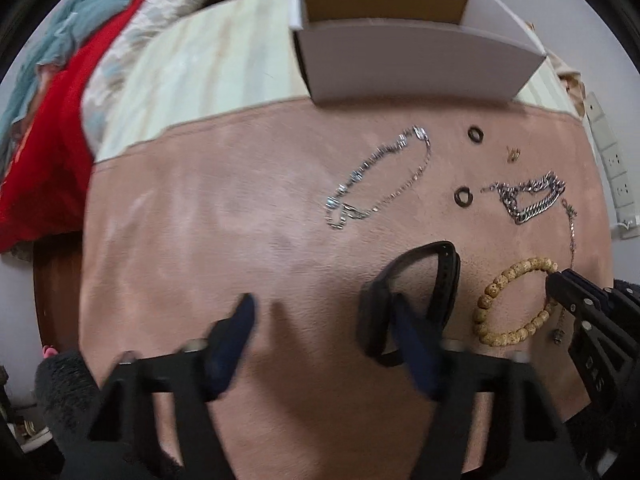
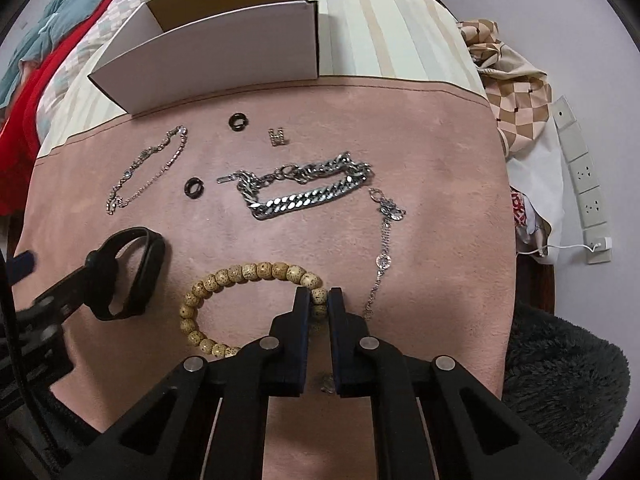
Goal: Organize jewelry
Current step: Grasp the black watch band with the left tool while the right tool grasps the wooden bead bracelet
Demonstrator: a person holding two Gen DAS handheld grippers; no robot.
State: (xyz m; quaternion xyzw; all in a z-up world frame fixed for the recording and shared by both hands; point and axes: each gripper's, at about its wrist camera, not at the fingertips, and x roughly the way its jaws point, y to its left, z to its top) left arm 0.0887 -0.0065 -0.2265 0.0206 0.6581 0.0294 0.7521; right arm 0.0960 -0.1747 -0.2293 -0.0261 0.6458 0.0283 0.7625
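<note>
Jewelry lies on a pink suede mat (image 2: 420, 140). My right gripper (image 2: 319, 296) is shut on the tan wooden bead bracelet (image 2: 224, 280), which still rests on the mat; it also shows in the left wrist view (image 1: 504, 280). My left gripper (image 1: 324, 312) is open, its right finger inside the loop of a black band bracelet (image 1: 444, 276), the same black band showing in the right wrist view (image 2: 140, 276). Farther off lie a chunky silver chain (image 2: 308, 192), a thin silver chain (image 2: 148, 168), a long thin chain (image 2: 384, 248), two black rings (image 2: 239, 121) (image 2: 195, 188) and a small H charm (image 2: 277, 136).
An open white cardboard box (image 2: 216, 52) stands behind the mat on a striped cloth (image 2: 384, 28). Red and teal fabric (image 1: 48, 100) is piled at the left. A patterned cloth (image 2: 516, 92) and a wall power strip (image 2: 584, 176) are at the right.
</note>
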